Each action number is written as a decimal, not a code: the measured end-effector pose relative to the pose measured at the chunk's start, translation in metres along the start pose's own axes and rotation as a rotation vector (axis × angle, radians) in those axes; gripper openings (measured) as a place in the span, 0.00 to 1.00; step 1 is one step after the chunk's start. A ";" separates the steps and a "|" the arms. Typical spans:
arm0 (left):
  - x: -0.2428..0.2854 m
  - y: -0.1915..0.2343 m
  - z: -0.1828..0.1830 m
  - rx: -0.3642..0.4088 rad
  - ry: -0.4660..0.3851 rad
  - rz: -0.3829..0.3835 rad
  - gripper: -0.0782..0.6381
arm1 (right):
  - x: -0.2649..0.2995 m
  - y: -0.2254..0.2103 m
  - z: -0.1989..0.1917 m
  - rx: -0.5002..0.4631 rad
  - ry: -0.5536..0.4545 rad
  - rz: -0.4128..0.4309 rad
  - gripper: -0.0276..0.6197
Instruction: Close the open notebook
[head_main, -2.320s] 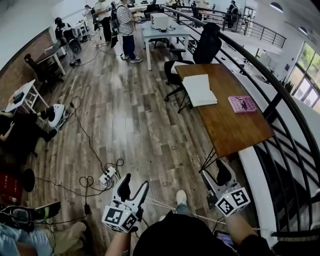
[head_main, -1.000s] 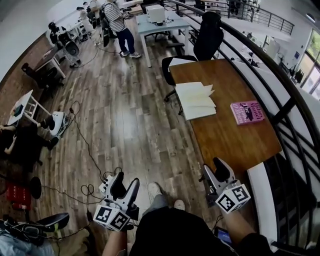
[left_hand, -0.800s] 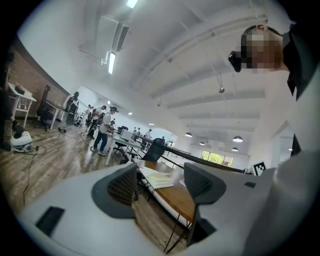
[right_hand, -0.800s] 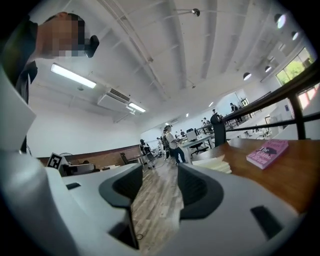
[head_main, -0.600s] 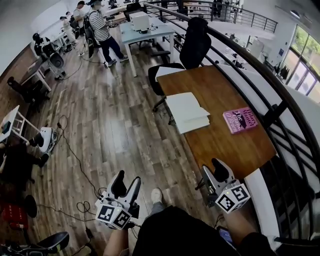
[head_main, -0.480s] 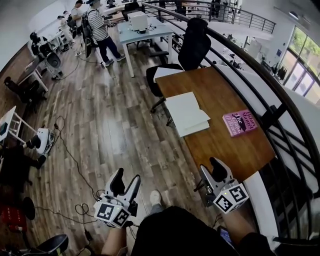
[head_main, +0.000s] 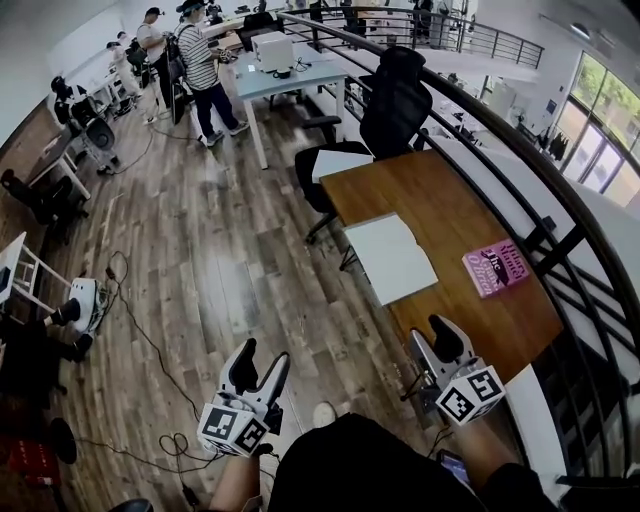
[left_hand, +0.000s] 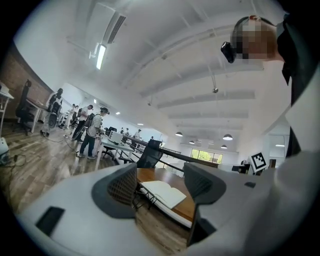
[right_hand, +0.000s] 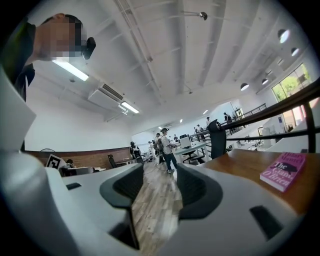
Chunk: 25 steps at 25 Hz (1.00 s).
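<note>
One open notebook lies flat on the single wooden desk, with one pink book apart to its right. Two grippers hang short of it. Left gripper: jaws apart, empty. Right gripper: jaws apart, just been narrowing, nothing between them.

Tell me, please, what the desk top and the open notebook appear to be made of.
Desk top: probably wood or wood veneer, warm brown with faint grain, low sheen. Notebook: paper, matte white pages, arching from the spine in the left gripper view.
</note>
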<state>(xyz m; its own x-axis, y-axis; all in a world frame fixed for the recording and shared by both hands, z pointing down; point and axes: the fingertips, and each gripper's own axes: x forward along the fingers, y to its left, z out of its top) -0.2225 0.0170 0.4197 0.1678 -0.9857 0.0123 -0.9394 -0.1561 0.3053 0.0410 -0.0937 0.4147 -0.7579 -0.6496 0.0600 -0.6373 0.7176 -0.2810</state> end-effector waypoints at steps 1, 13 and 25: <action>0.004 0.006 0.002 -0.002 -0.001 -0.001 0.53 | 0.008 -0.001 -0.001 0.003 0.007 -0.004 0.37; 0.036 0.077 0.003 -0.030 0.041 -0.032 0.53 | 0.074 0.012 -0.024 0.034 0.055 -0.041 0.37; 0.089 0.097 -0.005 -0.047 0.082 -0.068 0.53 | 0.118 -0.017 -0.008 0.044 0.045 -0.071 0.36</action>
<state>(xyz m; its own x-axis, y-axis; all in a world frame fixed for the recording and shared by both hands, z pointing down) -0.2972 -0.0860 0.4552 0.2567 -0.9641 0.0677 -0.9101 -0.2175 0.3527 -0.0382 -0.1806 0.4342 -0.7172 -0.6857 0.1242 -0.6837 0.6578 -0.3162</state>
